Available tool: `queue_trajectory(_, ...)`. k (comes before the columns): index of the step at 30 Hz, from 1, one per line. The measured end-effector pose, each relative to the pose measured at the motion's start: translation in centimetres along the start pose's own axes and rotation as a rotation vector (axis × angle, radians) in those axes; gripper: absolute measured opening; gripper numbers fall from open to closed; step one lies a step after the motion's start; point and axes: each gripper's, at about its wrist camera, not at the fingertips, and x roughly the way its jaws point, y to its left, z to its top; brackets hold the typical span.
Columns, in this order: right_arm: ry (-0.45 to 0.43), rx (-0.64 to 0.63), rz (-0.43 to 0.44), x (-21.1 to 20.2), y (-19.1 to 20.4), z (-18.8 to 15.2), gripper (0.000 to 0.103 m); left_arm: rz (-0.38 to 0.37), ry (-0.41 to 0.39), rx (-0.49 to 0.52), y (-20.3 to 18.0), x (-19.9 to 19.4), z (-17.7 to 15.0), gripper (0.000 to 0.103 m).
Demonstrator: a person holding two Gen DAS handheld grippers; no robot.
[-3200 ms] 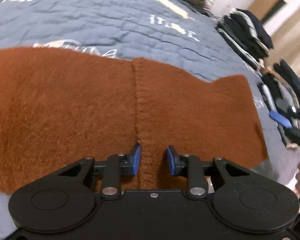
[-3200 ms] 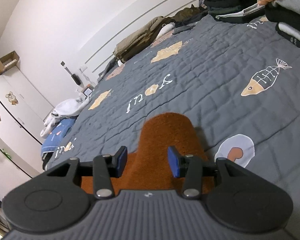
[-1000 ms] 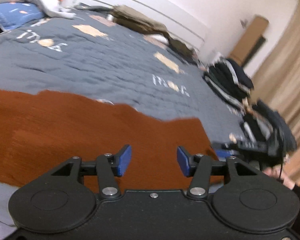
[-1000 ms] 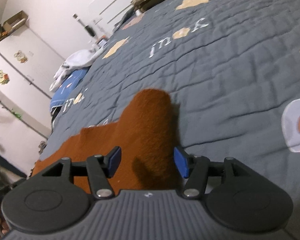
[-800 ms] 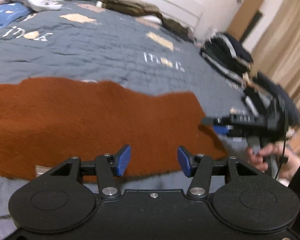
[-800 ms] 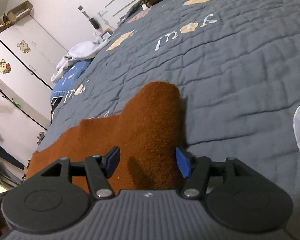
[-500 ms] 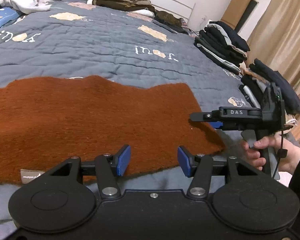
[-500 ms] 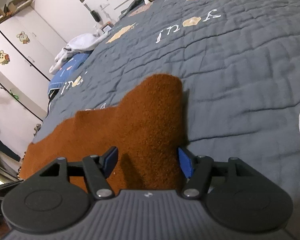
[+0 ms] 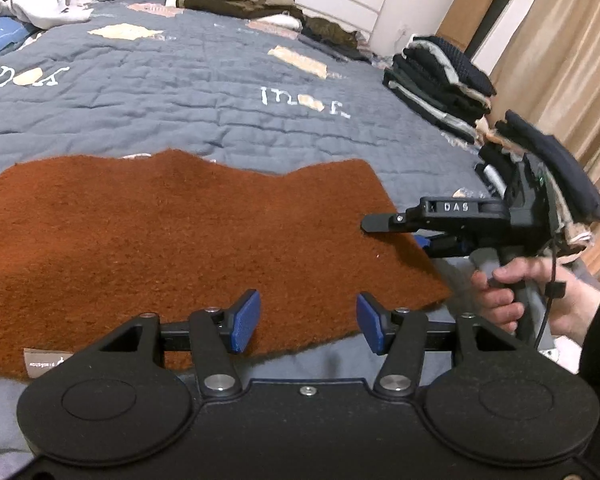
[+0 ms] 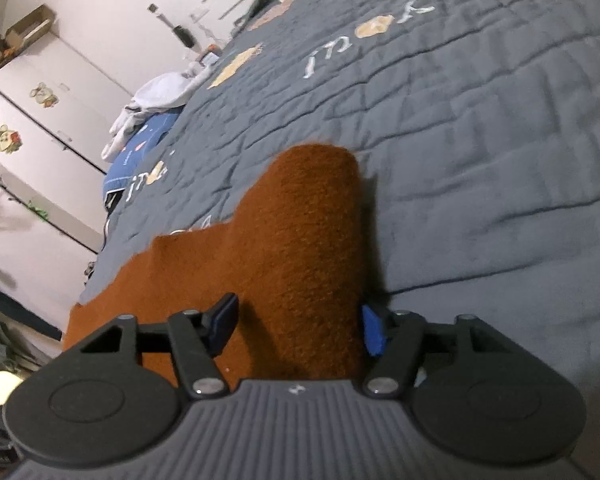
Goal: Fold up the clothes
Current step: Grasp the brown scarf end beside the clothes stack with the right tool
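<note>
The rust-brown garment [image 9: 188,240] lies flat on the grey quilt [image 9: 180,92]. The left gripper [image 9: 308,322] hovers with jaws apart over its near hem, while the right gripper [image 10: 296,326] is closing, the garment's end between its jaws. I think both should pinch the edge fully before lifting, so the fold stays even.

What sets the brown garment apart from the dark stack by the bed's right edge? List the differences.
1. The brown garment lies spread out flat; the dark stack is folded pieces piled several high.
2. The brown garment is one rust colour and fuzzy; the dark stack is navy and black with pale edges showing.
3. The brown garment lies close to the camera; the dark stack sits farther back.
Both rest on the grey quilt.
</note>
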Motion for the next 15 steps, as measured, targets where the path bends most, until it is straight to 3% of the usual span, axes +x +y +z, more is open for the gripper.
queue_trajectory(15,0.055,-0.037,-0.009,-0.7,0.4,-0.3,0.058,-0.032,-0.038,0.079,-4.1,-1.9,-1.6,0.055)
